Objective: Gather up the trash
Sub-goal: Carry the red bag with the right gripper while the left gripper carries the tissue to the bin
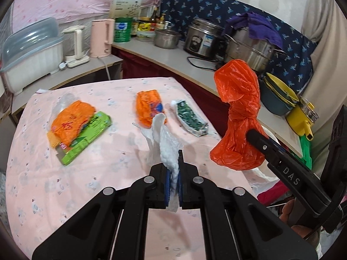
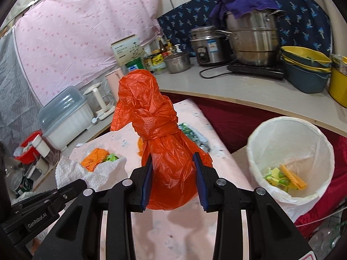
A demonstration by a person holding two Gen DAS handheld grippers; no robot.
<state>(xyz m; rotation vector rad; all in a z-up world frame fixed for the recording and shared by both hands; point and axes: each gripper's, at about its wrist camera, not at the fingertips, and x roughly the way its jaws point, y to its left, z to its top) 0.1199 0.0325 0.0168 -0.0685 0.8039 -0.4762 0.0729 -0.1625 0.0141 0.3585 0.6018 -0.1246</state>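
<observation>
counter — pink kettle | rice cooker | steel steamer pot — purple cloth on top

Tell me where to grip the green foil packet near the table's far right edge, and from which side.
Take the green foil packet across its narrow middle, coming down from above. It lies flat and long, apart from the orange wrapper, so the long edges are probably free for the fingers.

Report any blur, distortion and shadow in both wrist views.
Left wrist view: fisheye bends the counter edge into a curve; the orange wrapper is slightly smeared, and the paper towel casts a soft shadow on the pink tablecloth. Right wrist view: dark corners, a curved counter, sharp creases on the orange bag, and even light inside the white bin.
</observation>
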